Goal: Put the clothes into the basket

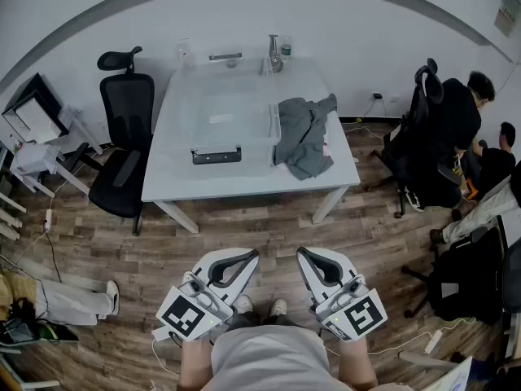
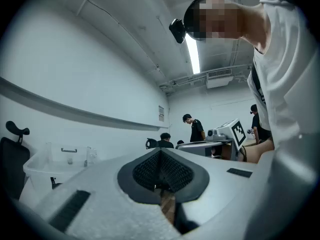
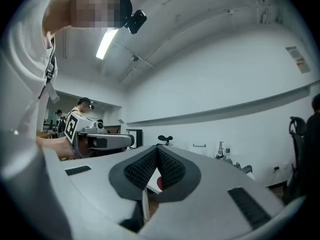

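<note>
A heap of grey clothes [image 1: 303, 137] lies on the white table [image 1: 171, 177], draped against the right side of a clear plastic basket [image 1: 216, 155] with dark handles. The basket looks empty. Both grippers are held low in front of me, well short of the table and over the wooden floor. My left gripper [image 1: 254, 253] [image 2: 160, 151] is shut with nothing between its pads. My right gripper [image 1: 301, 251] [image 3: 157, 149] is likewise shut and holds nothing. The two point level toward the table, side by side.
A black office chair [image 1: 122, 161] stands at the table's left. Another chair and seated people [image 1: 456, 129] are at the right. Bottles [image 1: 277, 55] stand at the table's far edge. A white rack [image 1: 32, 137] and cables lie at the far left.
</note>
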`<state>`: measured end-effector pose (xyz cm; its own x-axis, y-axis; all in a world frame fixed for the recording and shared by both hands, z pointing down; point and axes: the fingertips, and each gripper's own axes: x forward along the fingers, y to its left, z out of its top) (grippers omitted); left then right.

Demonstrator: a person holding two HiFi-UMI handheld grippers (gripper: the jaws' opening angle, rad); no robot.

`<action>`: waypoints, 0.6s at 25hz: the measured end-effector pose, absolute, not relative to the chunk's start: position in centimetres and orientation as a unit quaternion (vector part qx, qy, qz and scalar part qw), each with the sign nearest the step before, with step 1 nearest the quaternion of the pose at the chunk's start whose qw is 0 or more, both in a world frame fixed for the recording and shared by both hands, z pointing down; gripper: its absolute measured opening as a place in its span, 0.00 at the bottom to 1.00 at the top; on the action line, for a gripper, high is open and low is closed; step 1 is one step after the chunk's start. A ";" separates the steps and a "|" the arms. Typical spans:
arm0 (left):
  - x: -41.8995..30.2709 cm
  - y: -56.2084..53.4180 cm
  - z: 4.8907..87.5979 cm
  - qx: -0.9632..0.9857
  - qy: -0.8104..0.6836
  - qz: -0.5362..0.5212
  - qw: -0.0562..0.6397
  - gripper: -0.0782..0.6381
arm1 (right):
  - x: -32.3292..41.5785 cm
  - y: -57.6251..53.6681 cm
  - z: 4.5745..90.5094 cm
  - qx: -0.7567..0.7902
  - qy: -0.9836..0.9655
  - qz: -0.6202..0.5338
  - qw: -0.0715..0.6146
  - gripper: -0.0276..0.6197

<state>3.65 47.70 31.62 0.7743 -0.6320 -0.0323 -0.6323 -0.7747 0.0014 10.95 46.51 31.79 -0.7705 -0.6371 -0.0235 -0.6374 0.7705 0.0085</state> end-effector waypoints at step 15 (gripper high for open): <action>5.3 47.8 31.3 -0.938 0.346 0.021 0.006 0.12 | 12.9 46.2 31.4 -0.349 0.937 0.016 0.021 0.05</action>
